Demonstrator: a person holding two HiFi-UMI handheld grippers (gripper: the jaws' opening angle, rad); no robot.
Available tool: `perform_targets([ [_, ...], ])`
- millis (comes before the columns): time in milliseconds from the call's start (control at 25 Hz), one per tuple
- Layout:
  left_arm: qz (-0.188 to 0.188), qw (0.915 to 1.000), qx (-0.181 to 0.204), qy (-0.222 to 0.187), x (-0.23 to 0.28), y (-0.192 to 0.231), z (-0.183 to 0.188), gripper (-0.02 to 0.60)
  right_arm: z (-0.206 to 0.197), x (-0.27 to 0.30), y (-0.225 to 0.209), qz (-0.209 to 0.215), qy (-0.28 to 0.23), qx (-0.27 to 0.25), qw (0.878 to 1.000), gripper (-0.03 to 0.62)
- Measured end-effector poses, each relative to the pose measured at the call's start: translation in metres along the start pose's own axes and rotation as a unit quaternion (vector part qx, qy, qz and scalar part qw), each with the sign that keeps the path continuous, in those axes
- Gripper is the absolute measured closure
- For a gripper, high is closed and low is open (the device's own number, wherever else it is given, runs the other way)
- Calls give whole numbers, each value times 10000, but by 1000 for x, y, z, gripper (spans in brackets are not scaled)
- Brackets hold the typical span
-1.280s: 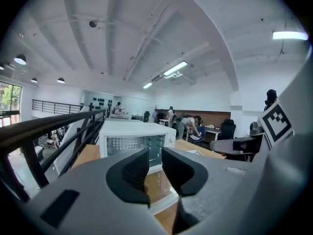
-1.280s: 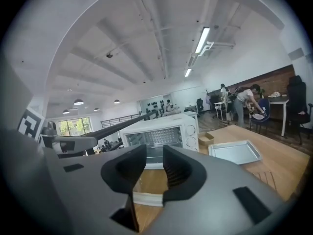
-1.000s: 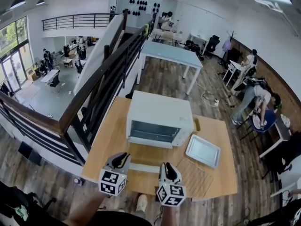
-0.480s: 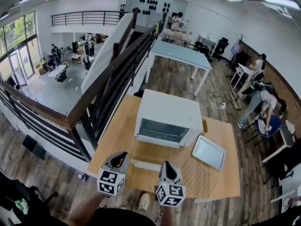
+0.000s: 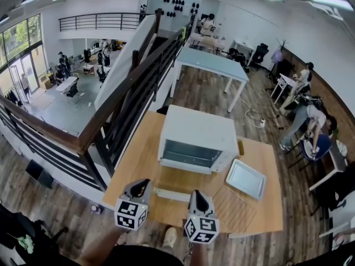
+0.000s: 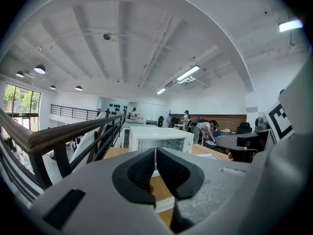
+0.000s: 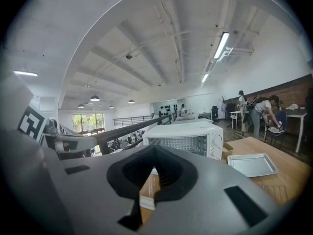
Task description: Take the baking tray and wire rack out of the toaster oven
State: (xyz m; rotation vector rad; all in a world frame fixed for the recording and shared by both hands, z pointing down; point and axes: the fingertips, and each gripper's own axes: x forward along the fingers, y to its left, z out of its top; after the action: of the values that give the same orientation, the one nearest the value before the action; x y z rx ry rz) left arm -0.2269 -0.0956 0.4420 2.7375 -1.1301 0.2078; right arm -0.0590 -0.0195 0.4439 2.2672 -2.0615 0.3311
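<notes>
We hold the left gripper [image 5: 143, 184] and right gripper [image 5: 197, 195] over the near edge of the light wooden table [image 5: 138, 159], each with its fingers closed together on nothing. The flat silver baking tray [image 5: 246, 179] lies right of the white toaster oven [image 5: 194, 134], with the thin wire rack [image 5: 233, 209] just nearer

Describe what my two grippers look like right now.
They match. The left gripper and right gripper each have a light grey moulded body that tapers toward the front and ends in black textured pads. At the rear, each carries a white cube printed with black square markers.
</notes>
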Motion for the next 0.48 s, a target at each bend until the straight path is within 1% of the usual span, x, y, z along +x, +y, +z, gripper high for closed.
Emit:
perform_targets([
  [320, -23, 10000, -17, 18, 2, -4, 1, 568, 5, -2, -6, -38, -40, -2, 10000, 595],
  [480, -36, 10000, -7, 16, 3, -4, 0, 568, 1, -3, -7, -59, -8, 2, 10000, 595],
])
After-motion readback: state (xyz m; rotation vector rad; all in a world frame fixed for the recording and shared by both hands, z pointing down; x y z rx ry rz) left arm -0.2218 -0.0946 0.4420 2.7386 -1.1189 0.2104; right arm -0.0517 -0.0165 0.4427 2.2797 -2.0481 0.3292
